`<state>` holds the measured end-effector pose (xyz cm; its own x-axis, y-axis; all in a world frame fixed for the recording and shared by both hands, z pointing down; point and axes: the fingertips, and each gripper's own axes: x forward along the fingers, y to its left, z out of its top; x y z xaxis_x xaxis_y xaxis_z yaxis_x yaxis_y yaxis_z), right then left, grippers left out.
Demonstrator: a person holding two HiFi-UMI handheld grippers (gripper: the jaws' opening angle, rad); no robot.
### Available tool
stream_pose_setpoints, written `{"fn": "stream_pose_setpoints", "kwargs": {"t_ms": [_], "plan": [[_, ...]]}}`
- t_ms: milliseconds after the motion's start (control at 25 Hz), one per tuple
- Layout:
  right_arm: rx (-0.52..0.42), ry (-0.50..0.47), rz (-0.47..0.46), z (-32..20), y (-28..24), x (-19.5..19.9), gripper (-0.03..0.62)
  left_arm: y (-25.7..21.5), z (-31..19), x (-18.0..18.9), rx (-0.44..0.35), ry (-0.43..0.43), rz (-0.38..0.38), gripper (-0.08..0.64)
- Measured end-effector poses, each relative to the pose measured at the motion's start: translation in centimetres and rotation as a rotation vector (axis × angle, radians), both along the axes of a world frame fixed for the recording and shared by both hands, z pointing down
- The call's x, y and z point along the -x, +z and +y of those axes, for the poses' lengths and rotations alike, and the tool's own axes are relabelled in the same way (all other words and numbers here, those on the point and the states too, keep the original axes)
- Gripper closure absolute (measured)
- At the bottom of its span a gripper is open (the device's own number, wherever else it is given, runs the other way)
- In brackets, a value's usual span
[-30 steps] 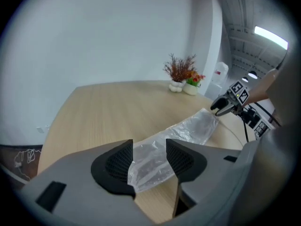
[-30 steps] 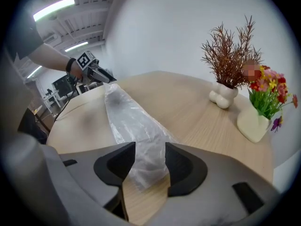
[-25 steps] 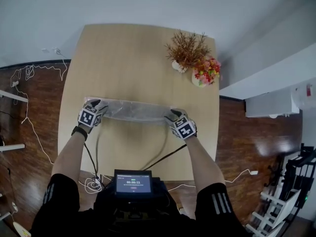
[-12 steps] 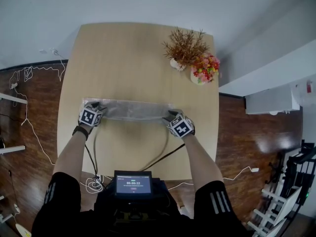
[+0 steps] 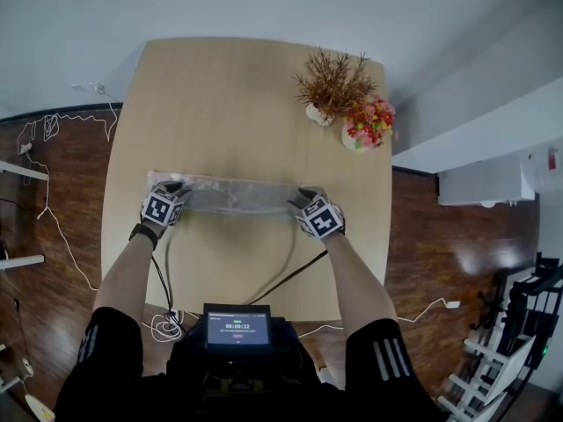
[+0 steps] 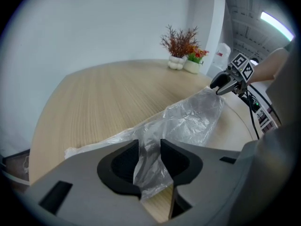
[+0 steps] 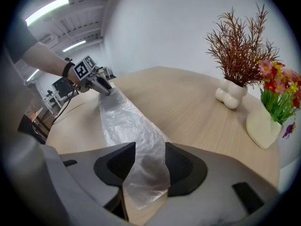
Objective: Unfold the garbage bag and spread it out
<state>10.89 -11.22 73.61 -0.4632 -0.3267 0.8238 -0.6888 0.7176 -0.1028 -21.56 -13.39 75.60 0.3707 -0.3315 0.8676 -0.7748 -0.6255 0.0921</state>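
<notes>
Head view, surface (image 5: 229, 95): light wood, with rounded corners.
Head view, garbage bag (image 5: 236, 193): clear film drawn into a long narrow band across the near part of the surface, running left to right between the two tongs.
Head view, left tongs (image 5: 173, 189): at the band's left end, marker cube facing up.
Head view, right tongs (image 5: 303, 199): at the band's right end.
Head view, ornaments: a dried-twig plant (image 5: 332, 82) and a flower vase (image 5: 368, 126) stand side by side at the far right corner, well apart from the bag.
Head view, foreground: a lit screen (image 5: 237, 326) sits low by the person's body.

Left gripper view, tongs state: nipped on a bunched fold of the garbage bag, only a narrow gap showing.
Left gripper view, bag: crumpled film runs from the jaws across the surface to the right tongs, which pinch its far end.

Right gripper view, tongs state: closed narrowly on the bag's end, film hanging through the gap.
Right gripper view, bag: a flat strip lies on the surface and reaches the left tongs.
Right gripper view, ornaments: both stand to the right, apart from the film.
</notes>
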Motion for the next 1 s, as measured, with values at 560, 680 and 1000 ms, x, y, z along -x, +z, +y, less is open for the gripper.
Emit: {"fn": "stream_pose_setpoints", "kwargs": {"t_ms": [560,680,1000], "plan": [[0.017,-0.051,0.054,-0.8,1.2,1.0,0.486,-1.0,0.5,-0.7,-0.042,0.007,0.038,0.425],[-0.023,-0.076,0.069,-0.7,0.8,1.2,0.511,-2.0,0.3,-0.8,-0.069,0.012,0.044,0.425],[-0.144,-0.115,0.045,-0.2,-1.8,2.1,0.572,-7.9,-0.7,-3.3,-0.212,0.083,0.093,0.399]]}}
